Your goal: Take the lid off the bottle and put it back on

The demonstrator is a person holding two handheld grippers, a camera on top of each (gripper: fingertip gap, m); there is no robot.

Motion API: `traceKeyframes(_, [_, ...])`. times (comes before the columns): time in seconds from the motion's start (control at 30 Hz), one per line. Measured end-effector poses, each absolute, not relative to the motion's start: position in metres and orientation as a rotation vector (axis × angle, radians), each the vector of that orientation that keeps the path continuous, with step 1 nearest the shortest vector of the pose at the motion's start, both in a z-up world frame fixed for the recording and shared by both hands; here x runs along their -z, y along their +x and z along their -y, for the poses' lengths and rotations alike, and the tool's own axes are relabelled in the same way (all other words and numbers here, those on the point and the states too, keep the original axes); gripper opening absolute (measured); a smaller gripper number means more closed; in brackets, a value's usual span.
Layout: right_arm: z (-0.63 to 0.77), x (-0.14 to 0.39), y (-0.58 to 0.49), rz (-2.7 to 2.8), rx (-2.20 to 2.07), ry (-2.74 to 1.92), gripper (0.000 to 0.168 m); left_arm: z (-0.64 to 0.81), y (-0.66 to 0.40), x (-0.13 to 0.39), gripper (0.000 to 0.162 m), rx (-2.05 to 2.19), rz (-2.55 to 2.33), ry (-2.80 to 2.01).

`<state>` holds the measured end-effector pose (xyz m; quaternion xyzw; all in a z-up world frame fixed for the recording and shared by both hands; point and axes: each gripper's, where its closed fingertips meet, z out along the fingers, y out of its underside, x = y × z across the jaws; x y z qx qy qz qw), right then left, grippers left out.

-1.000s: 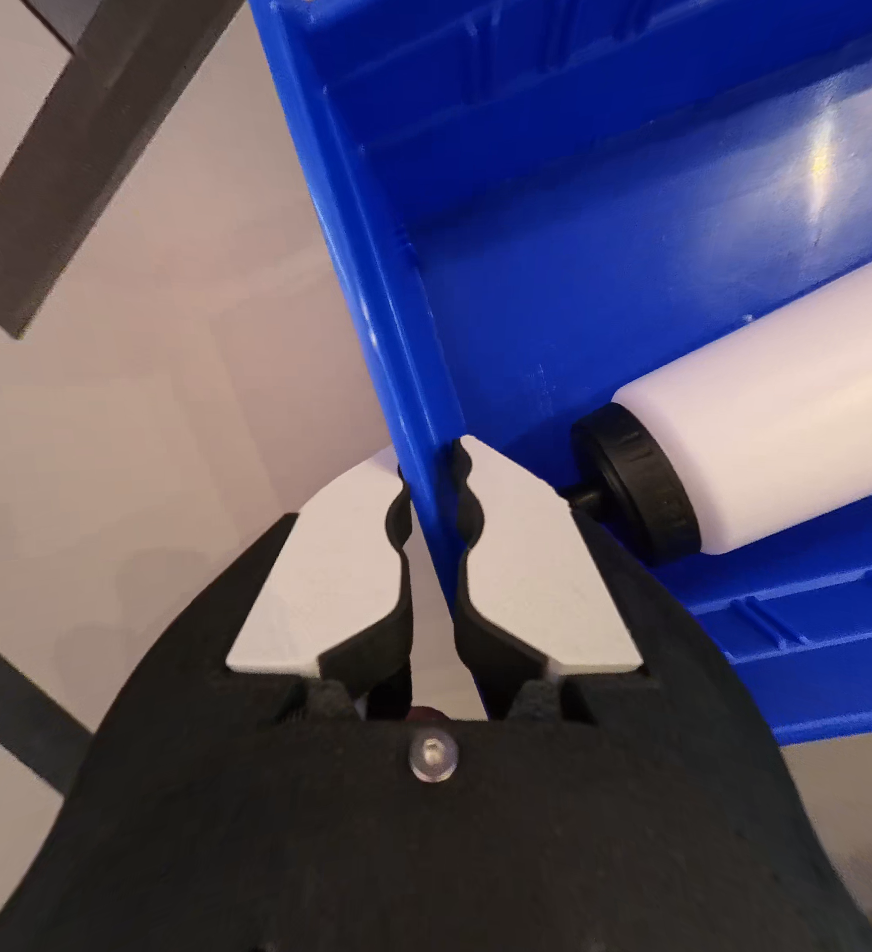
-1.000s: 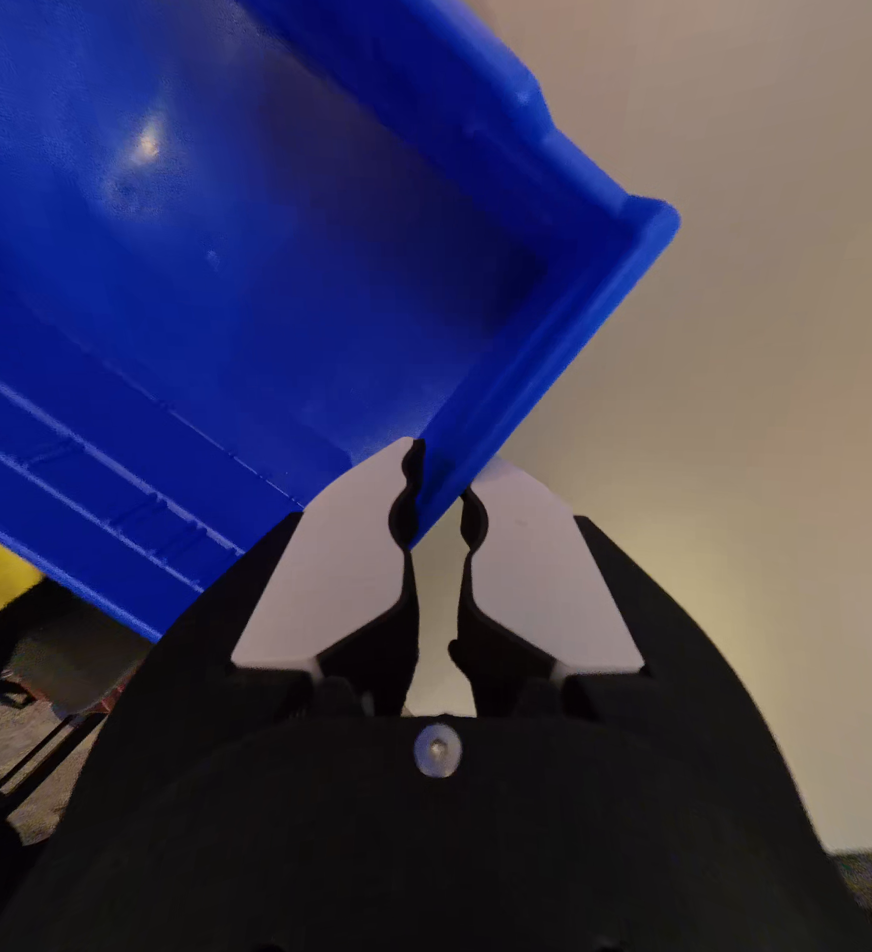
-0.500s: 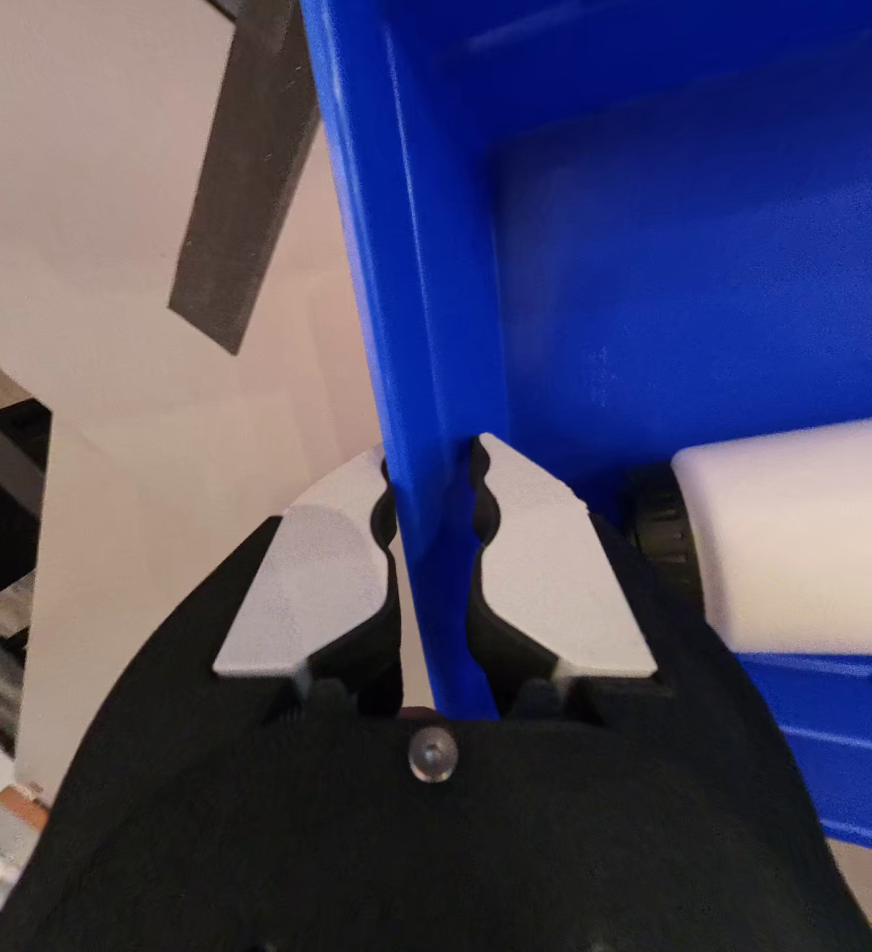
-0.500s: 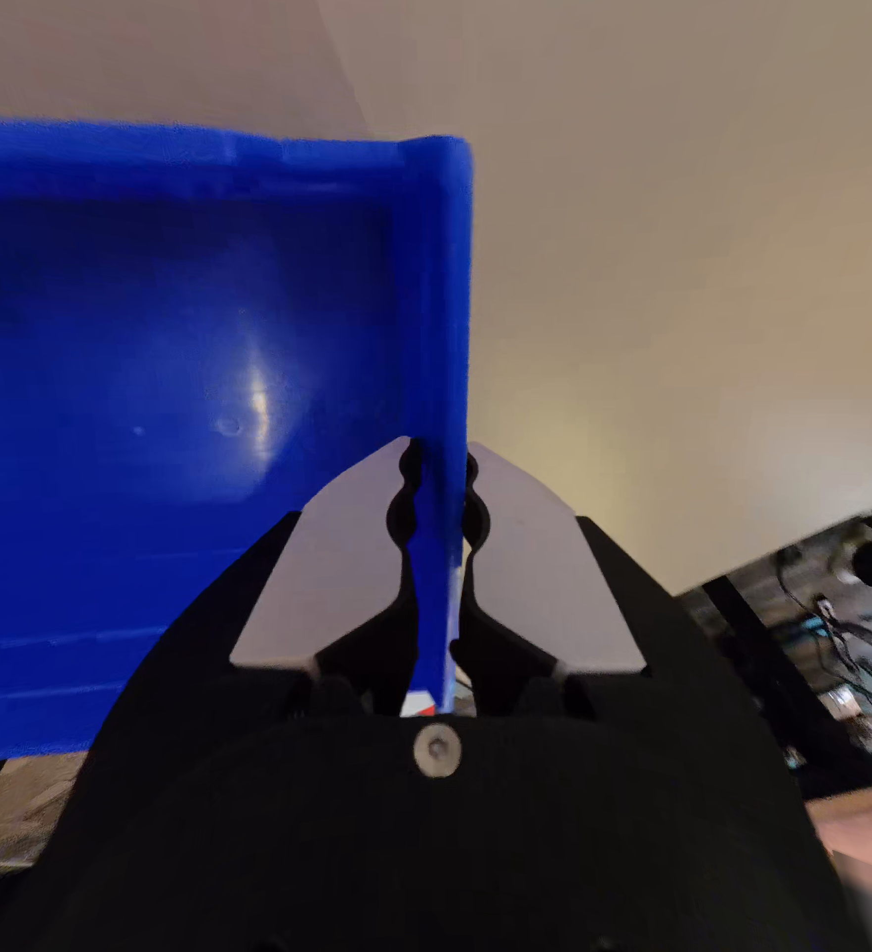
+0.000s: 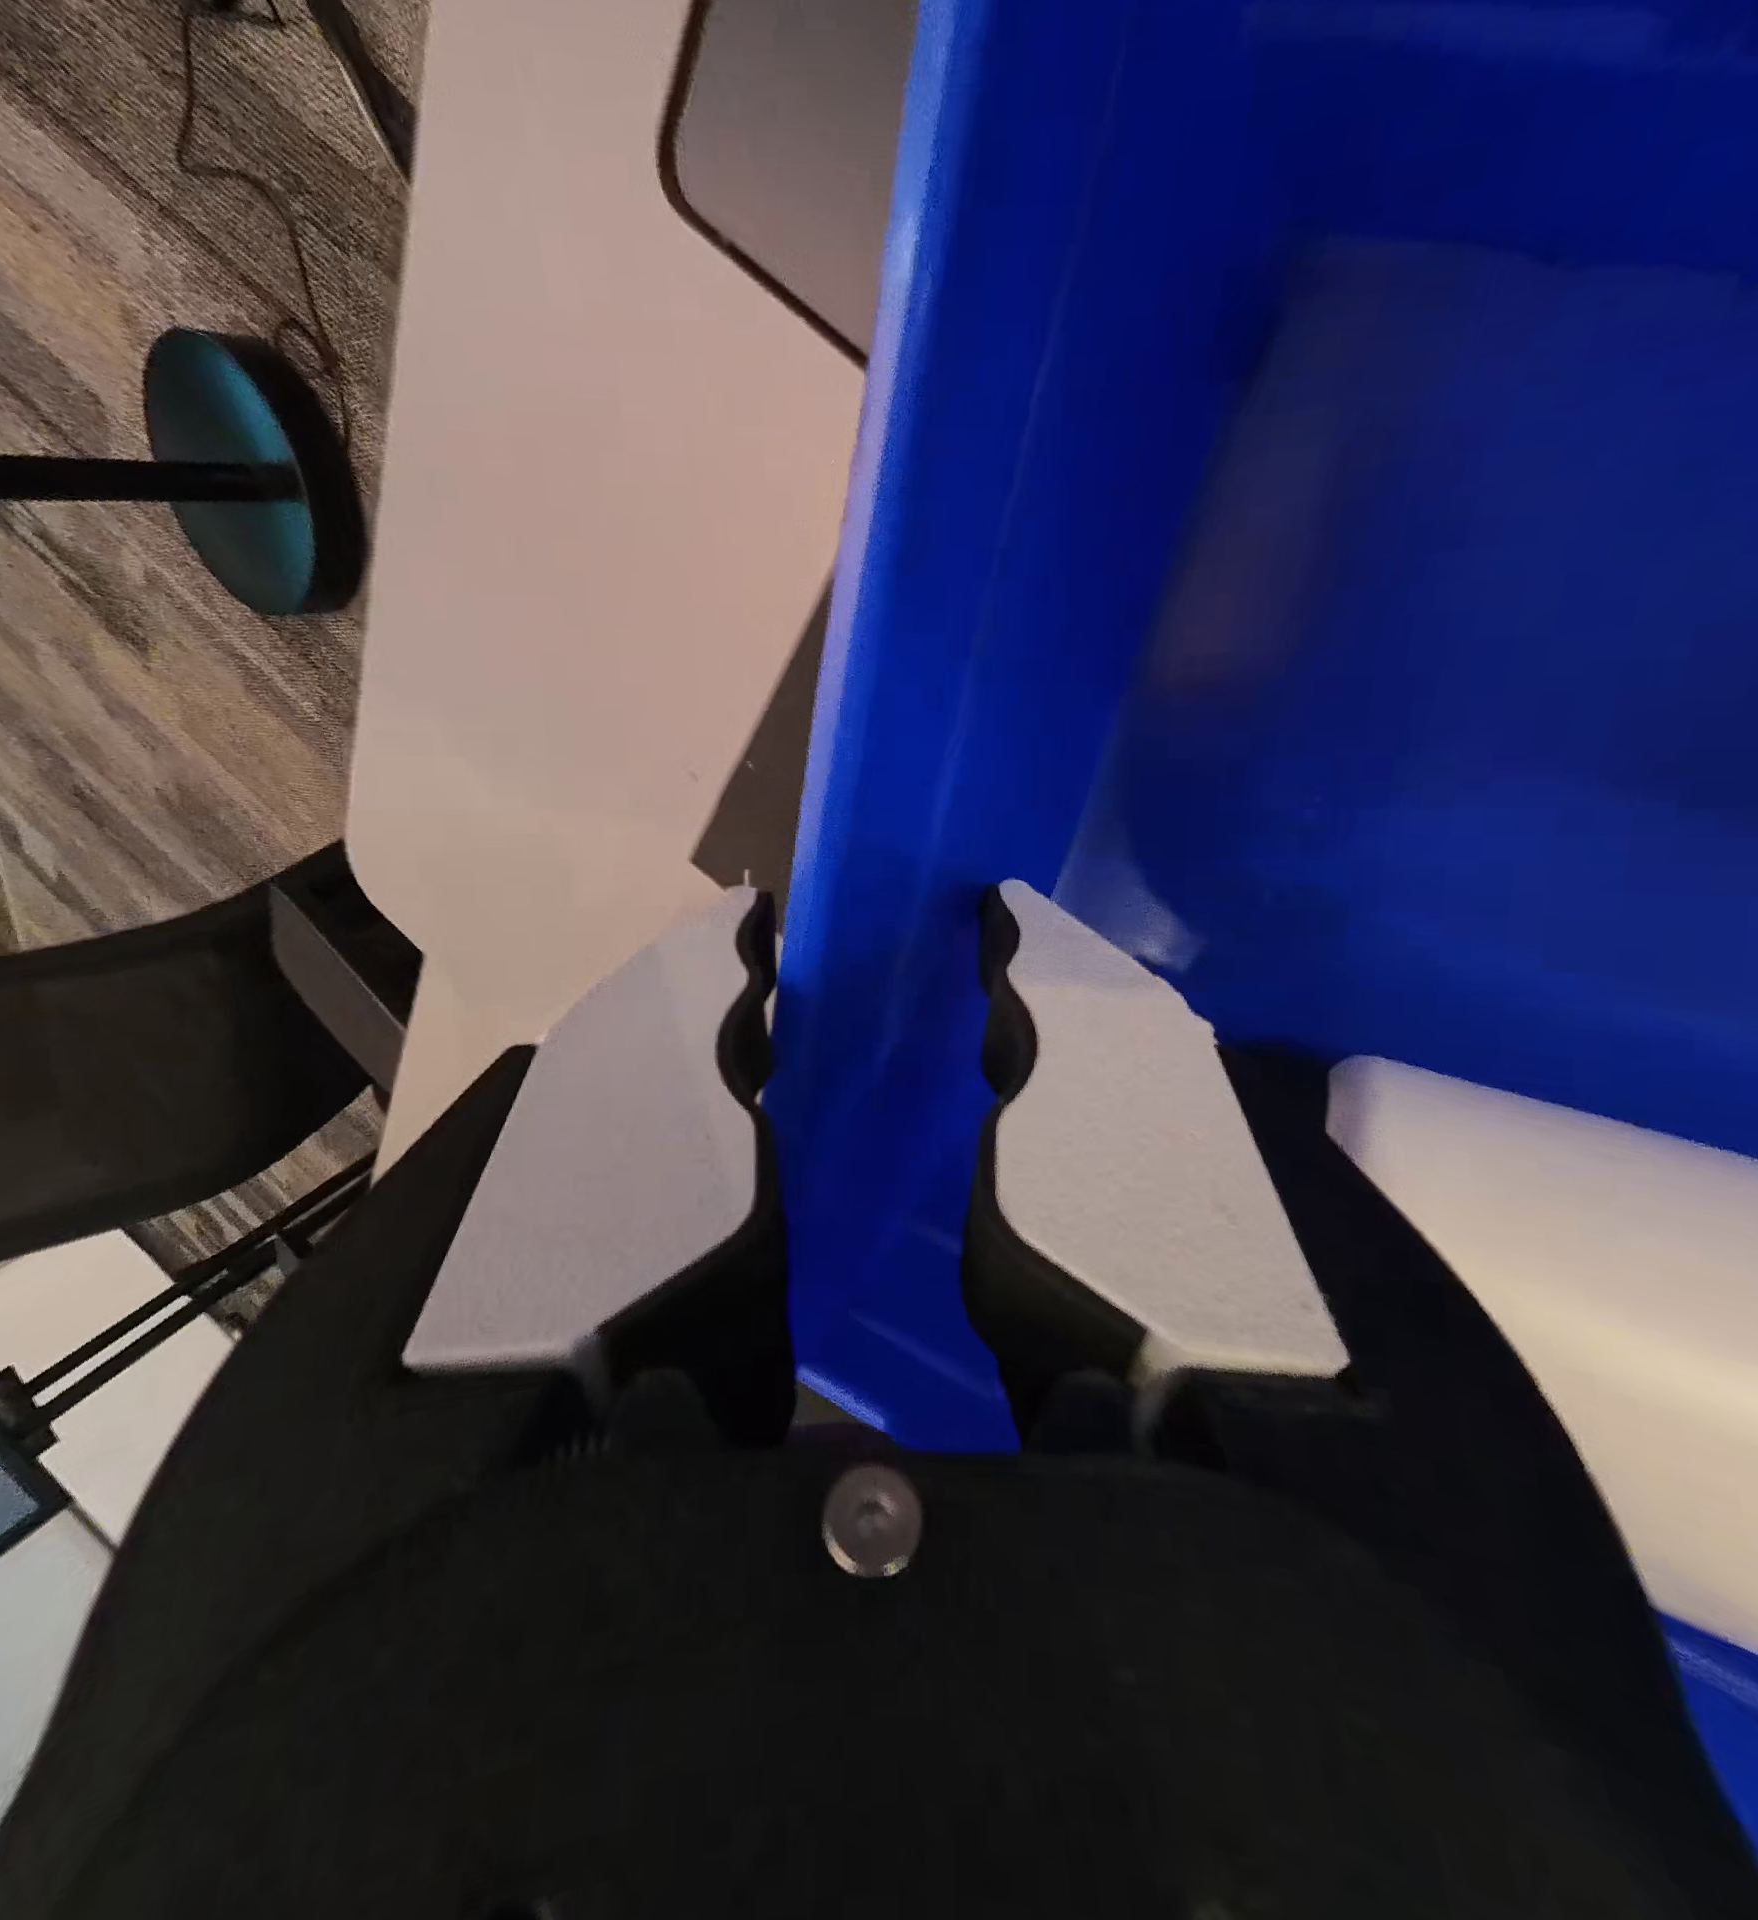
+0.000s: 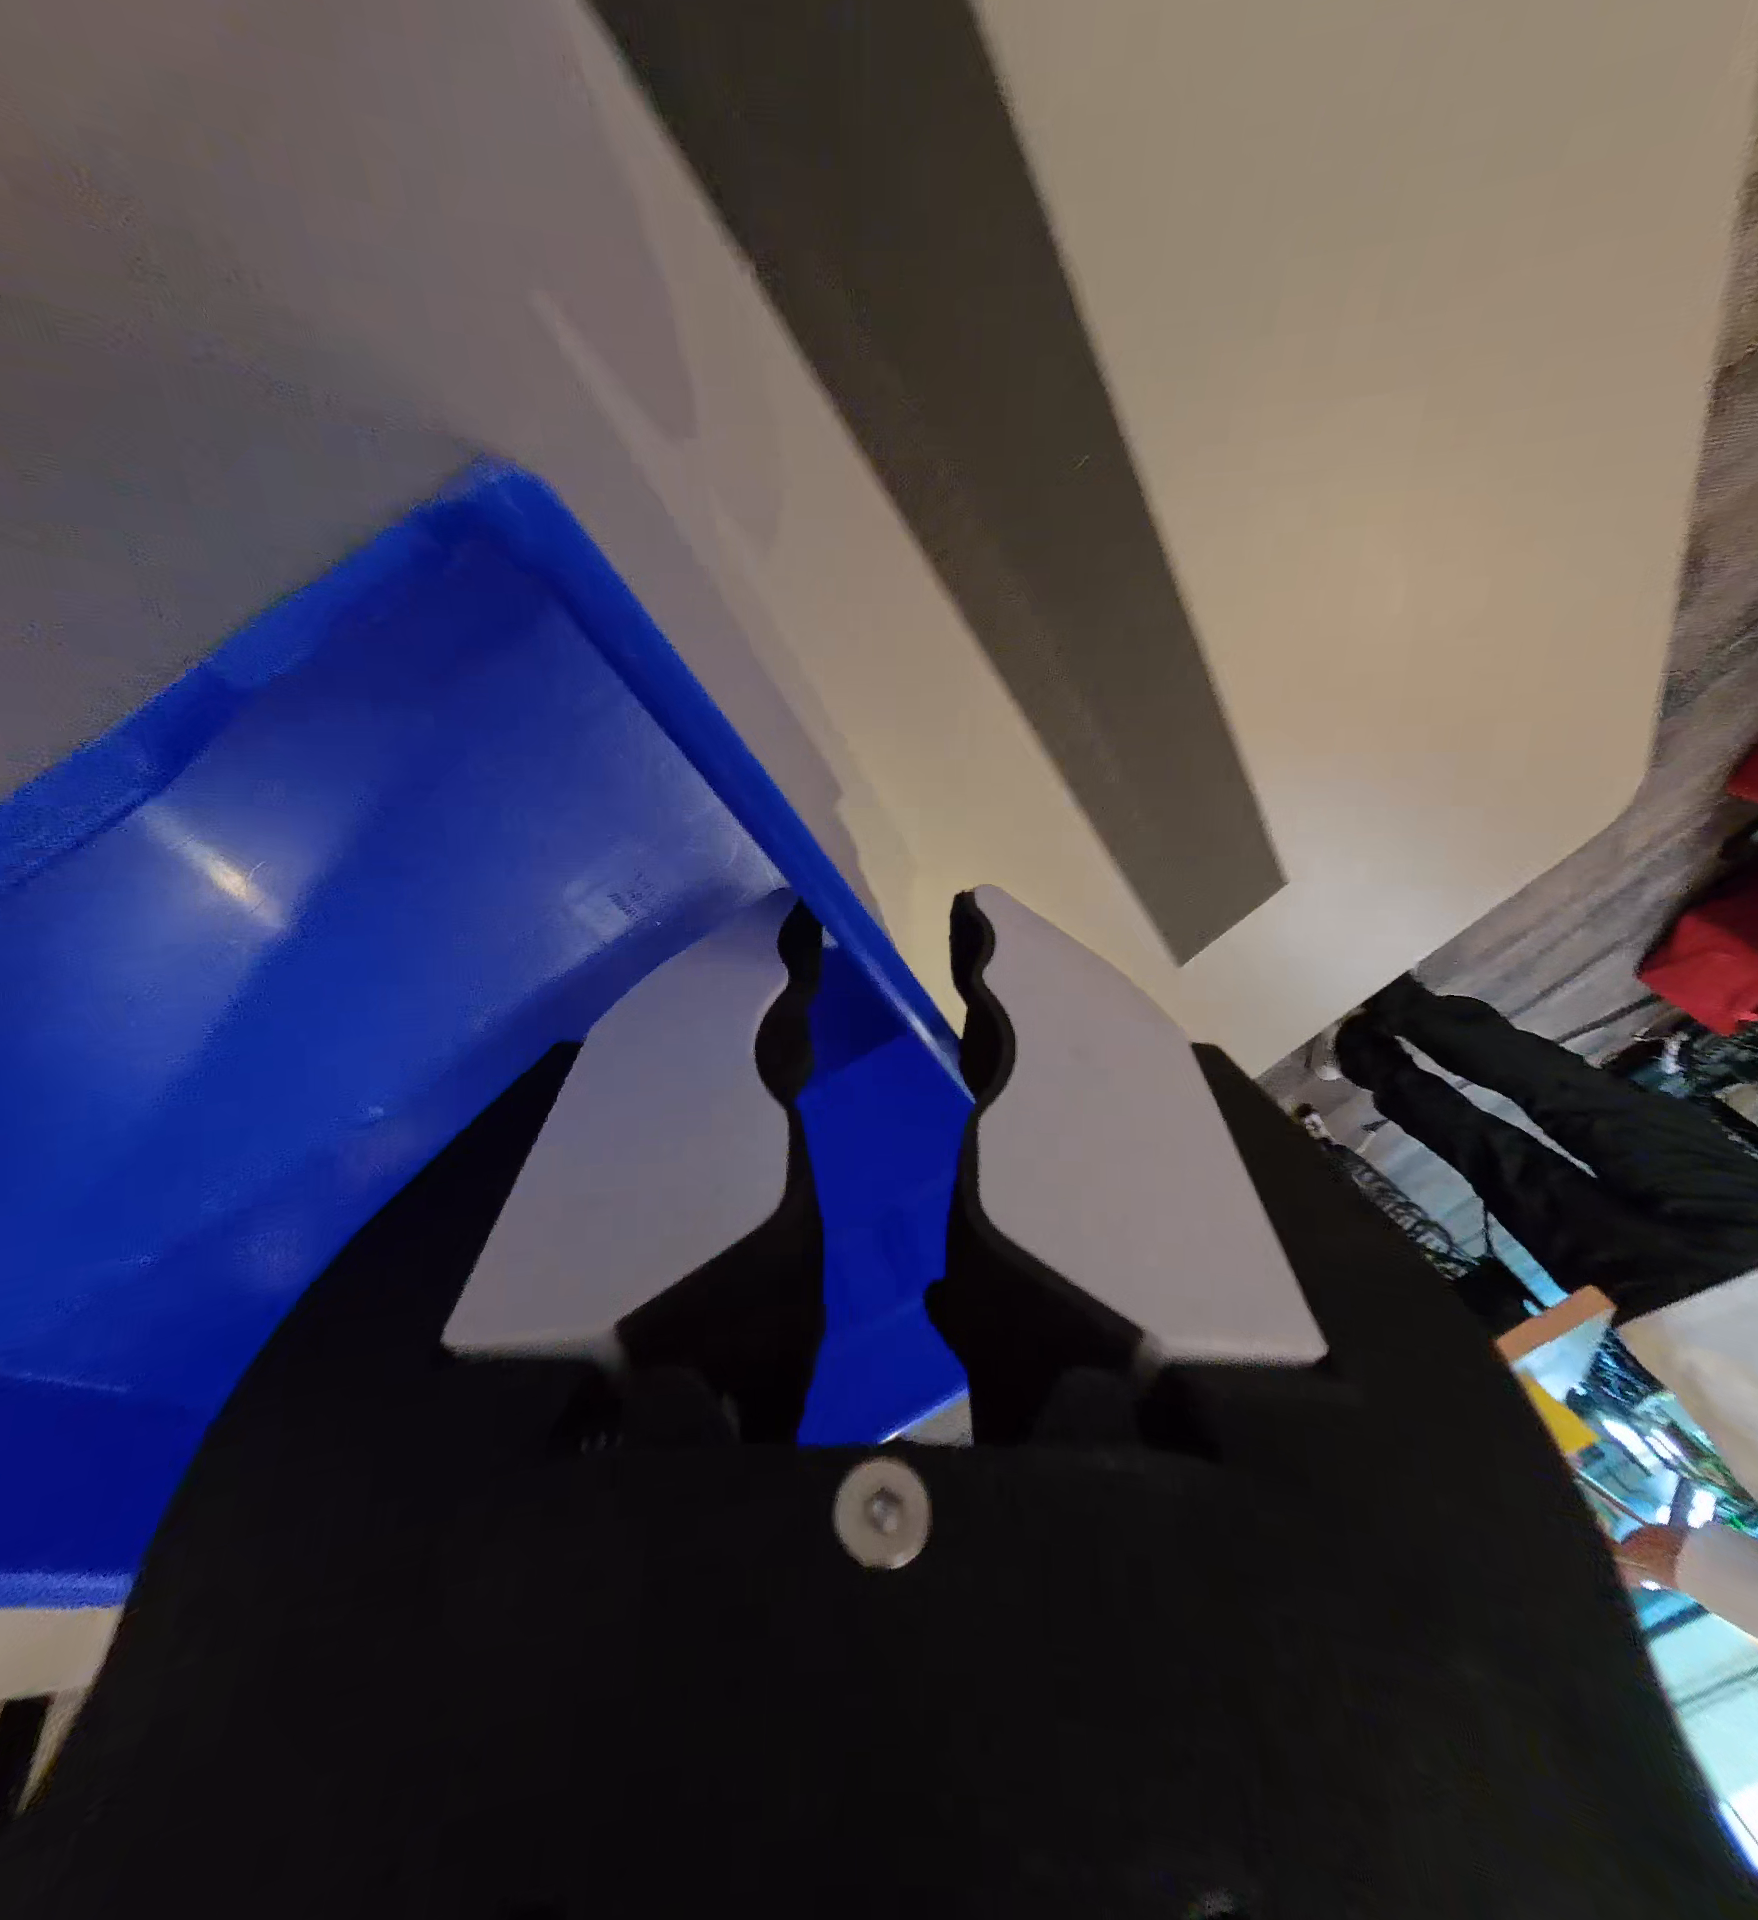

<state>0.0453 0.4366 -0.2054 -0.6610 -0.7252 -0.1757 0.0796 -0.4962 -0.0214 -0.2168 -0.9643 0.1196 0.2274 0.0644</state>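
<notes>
Change since earlier: both sets of jaws had spread since a second before, when each pinched a wall of the blue bin [image 5: 1477,520]; the bottle's black lid, seen earlier facing the left gripper, had dropped out of sight behind that gripper's right finger.

Left gripper: the left gripper [image 5: 877,904] straddled the bin's side wall with its jaws parted to a moderate gap; the outer pad sat against the wall, and the inner pad stood just off it, so it no longer clamped the wall.

Right gripper: the right gripper [image 6: 877,906] was likewise parted around the opposite wall, loose, holding nothing.

Bottle position: the white bottle [image 5: 1581,1299] lay on its side inside the bin, low and just beside the left gripper's right finger.

Bottle axis: its long axis ran roughly crosswise in the left wrist view, slightly tilted; the near end pointed toward the left gripper, and that was probably the lid end, though the lid could not be seen.

Surroundings: a pale table [image 6: 1374,416] with a dark strip lay under the bin.

Step in hand: judged to be letting go of the bin after setting it down; the lid was not yet touched.

Next move: it likely called for pulling both grippers clear of the walls, then one steadying the bottle body while the other took the lid.
</notes>
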Motion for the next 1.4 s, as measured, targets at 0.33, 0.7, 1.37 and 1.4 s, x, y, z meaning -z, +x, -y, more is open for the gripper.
traceKeyframes(0.33, [-0.485,0.205,-0.022,2.112,0.6,-1.845,0.029,-0.024,-0.522,0.218,0.044,-0.783,-0.421,-2.862])
traceKeyframes(0.7, [-0.499,0.206,-0.043,2.075,0.647,-1.799,0.03,-0.05,-0.53,0.219,0.048,-0.826,-0.477,-2.815])
traceKeyframes(1.37, [-0.454,0.109,-0.025,1.657,0.367,-1.661,0.056,0.016,-0.508,0.112,0.077,-0.943,-0.075,-2.516])
traceKeyframes(1.4, [-0.439,0.098,-0.02,1.628,0.299,-1.653,0.058,0.022,-0.489,0.1,0.076,-0.883,-0.056,-2.448])
